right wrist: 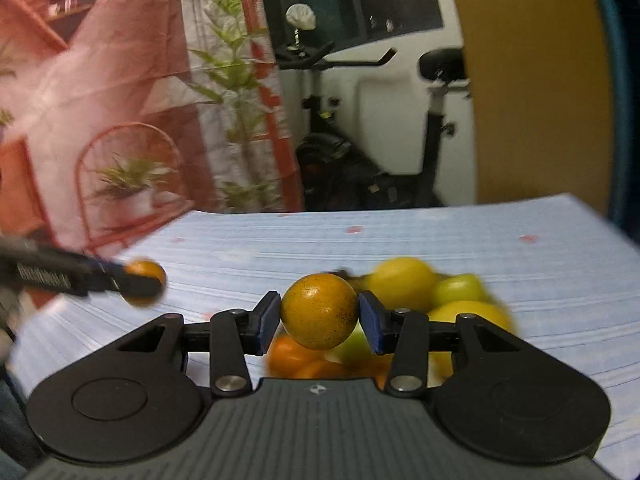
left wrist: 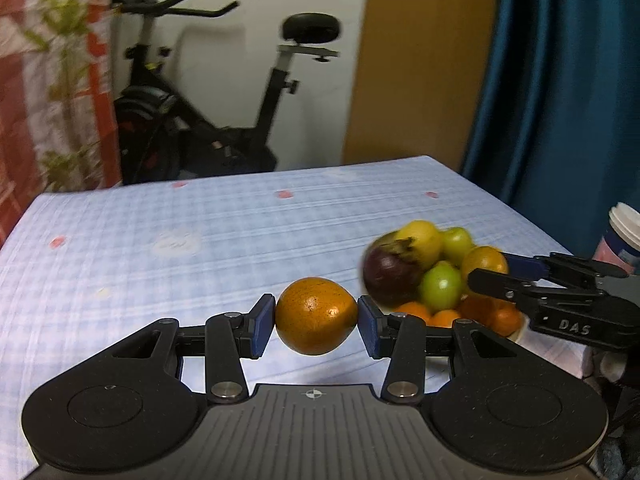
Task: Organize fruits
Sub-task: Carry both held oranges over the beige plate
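Checked cloth covers the bench (left wrist: pixel 160 240) where we carry two oranges away from the fruit bowl (left wrist: pixel 516 334), left tongs (left wrist: pixel 316 316) gripping one orange (left wrist: pixel 316 314) beside it, right tongs (right wrist: pixel 318 312) clamping another (right wrist: pixel 319 311) above it, each likely needing its own clear spot.

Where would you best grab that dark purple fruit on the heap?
Probably across the purple fruit's round belly, coming from above on its open side facing the bare tablecloth. Its other side sits against a yellow fruit and green fruit, leaving fingers no room.
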